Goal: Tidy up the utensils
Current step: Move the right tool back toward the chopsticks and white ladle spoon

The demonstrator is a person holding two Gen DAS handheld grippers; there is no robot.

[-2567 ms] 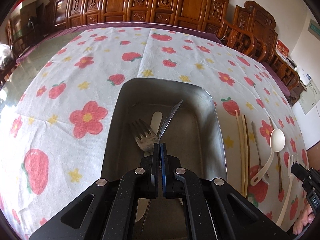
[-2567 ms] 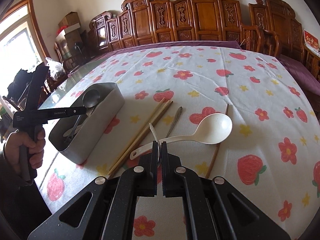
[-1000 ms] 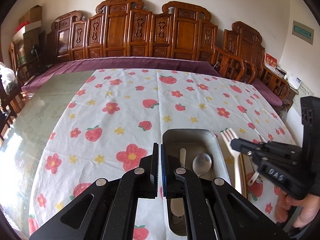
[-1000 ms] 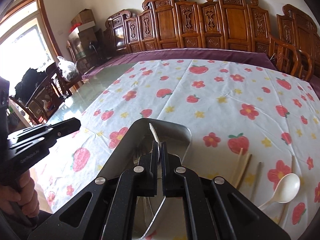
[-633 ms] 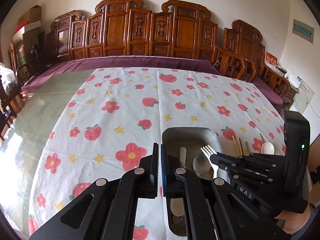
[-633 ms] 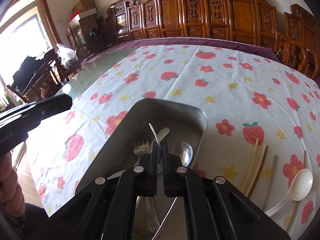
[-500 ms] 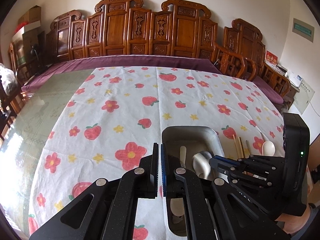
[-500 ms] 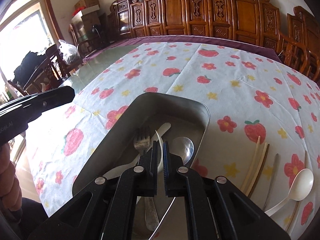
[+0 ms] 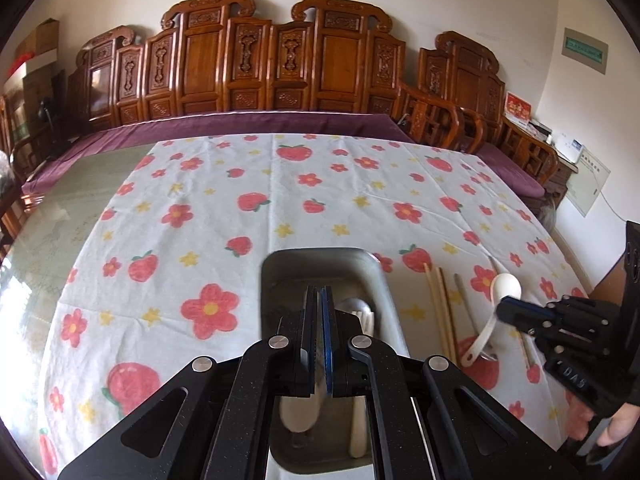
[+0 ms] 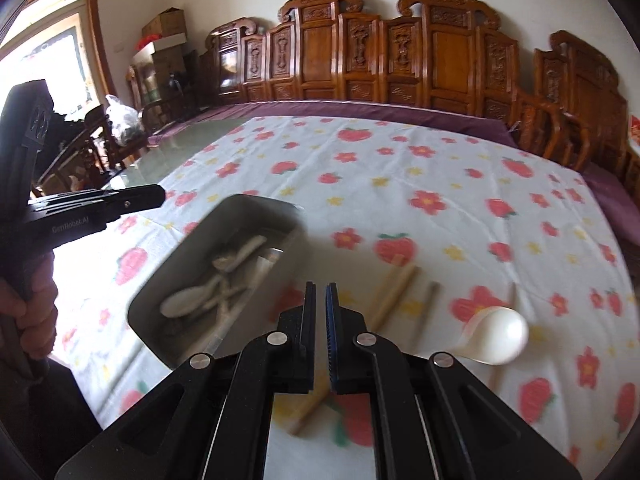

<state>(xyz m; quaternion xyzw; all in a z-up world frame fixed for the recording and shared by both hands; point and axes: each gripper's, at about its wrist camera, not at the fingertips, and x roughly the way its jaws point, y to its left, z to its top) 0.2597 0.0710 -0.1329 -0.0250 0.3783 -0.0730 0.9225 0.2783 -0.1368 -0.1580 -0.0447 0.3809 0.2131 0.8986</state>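
Note:
A metal tray (image 9: 276, 268) on the flowered cloth holds a metal spoon (image 9: 353, 304) and white utensils (image 9: 359, 424). My left gripper (image 9: 318, 300) hovers over the tray, shut and empty. To the tray's right lie pale chopsticks (image 9: 438, 312), a thin metal utensil (image 9: 464, 300) and a white spoon (image 9: 507, 286). My right gripper (image 10: 320, 296) hangs above the cloth between the tray (image 10: 256, 201) and the chopsticks (image 10: 394, 290), its jaws almost together with nothing between them. The white spoon (image 10: 500, 332) lies to its right. This view is blurred by motion.
Carved wooden chairs (image 9: 280, 60) line the far side of the table. A bare glass strip of table (image 9: 76, 184) runs along the left of the cloth. A hand (image 10: 36, 308) holds the left gripper (image 10: 158, 197) left of the tray.
The right gripper held a white fork over the tray, let it go there, and has swung right toward the chopsticks and white spoon. The left gripper shifted slightly over the tray.

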